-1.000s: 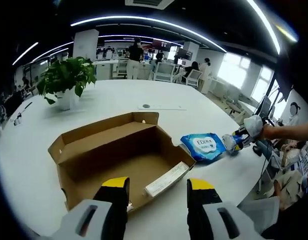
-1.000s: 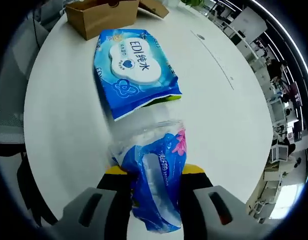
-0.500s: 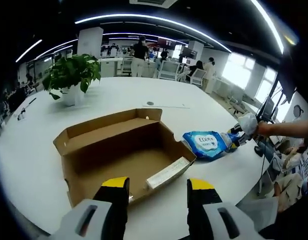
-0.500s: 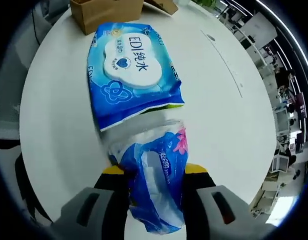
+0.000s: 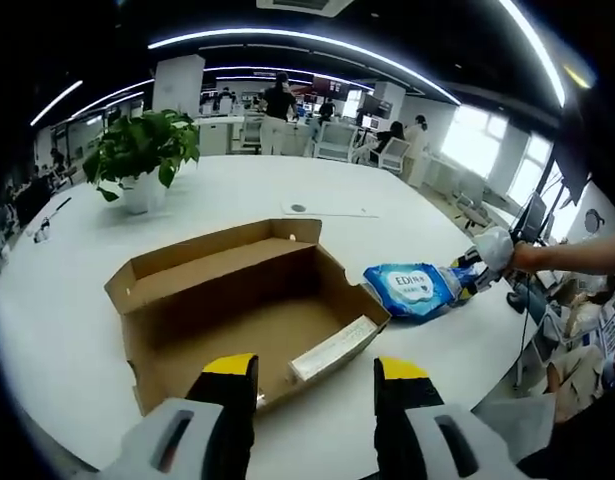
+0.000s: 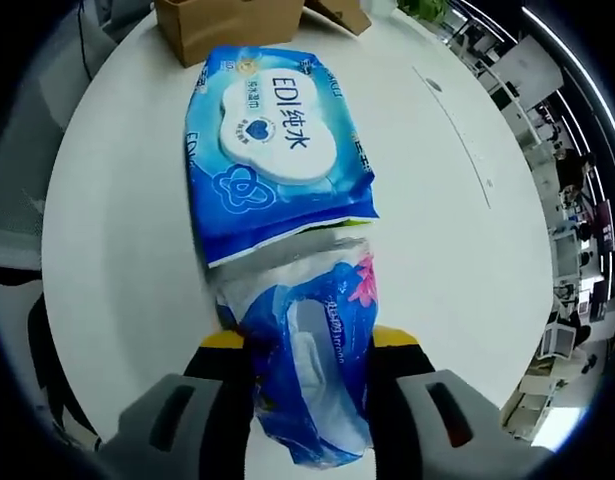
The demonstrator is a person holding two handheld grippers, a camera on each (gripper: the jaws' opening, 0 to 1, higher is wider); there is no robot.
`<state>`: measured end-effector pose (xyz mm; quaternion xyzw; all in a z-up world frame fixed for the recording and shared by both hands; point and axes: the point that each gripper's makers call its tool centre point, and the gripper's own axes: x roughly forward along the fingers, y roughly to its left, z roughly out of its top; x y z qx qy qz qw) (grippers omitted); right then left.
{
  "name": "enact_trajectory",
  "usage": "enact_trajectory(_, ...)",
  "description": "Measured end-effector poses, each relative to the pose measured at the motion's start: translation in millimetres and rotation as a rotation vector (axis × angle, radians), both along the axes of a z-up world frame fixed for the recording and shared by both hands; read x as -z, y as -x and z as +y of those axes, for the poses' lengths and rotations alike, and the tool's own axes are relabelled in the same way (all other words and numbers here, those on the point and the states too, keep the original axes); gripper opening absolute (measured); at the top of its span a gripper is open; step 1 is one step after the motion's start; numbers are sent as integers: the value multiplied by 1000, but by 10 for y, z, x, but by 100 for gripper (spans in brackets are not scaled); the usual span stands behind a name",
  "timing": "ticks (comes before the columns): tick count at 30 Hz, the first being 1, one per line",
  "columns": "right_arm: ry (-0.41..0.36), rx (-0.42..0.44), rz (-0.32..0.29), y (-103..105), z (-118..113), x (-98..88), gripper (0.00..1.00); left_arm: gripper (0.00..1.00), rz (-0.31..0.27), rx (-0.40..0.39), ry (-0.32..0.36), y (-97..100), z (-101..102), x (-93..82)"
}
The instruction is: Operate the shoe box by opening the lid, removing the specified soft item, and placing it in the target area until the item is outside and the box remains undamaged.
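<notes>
An open brown cardboard shoe box (image 5: 237, 310) lies on the round white table (image 5: 77, 330), with a white paper strip (image 5: 332, 348) inside at its near right corner. My left gripper (image 5: 315, 372) hovers open just before the box's near edge. To the right of the box lies a blue wet-wipes pack (image 5: 412, 288) (image 6: 272, 140). My right gripper (image 6: 309, 345) is shut on a blue plastic tissue pack (image 6: 312, 350), held just behind the wipes pack and touching its end; it appears at the table's right edge (image 5: 467, 276) with a gloved hand (image 5: 502, 248).
A potted green plant (image 5: 142, 160) stands at the far left of the table. A thin white sheet (image 5: 325, 211) lies beyond the box. Chairs and people sit at desks in the office behind. A corner of the box (image 6: 227, 22) shows at the top of the right gripper view.
The right gripper with the tissue pack has crept closer to the wipes pack, now touching it. The left gripper's view has shifted slightly; the box stays put.
</notes>
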<state>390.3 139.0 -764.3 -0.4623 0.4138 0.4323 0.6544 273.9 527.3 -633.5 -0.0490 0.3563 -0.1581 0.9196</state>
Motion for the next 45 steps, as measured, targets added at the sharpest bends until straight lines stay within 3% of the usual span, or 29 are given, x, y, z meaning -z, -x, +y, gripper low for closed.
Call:
enact_trajectory(11,21,-27,-29,-7,-18,-32,42,47,1,29,7,15,-37,-5)
enact_trajectory(27,12,65,-76,125,-236,-330,40,47,-10,90,33,-6,-96,6)
enact_trajectory(36,-71,210,-120,201,-257,-575,40,47,-17,123,46,6,-81,-1)
enact_trajectory(39,-110,294,-122,233,-277,-612,39,47,-18,132,50,14,-59,1)
enact_trajectory(45,-259,474,-124,347,-231,-682,40,47,-19,149,55,21,-6,-6)
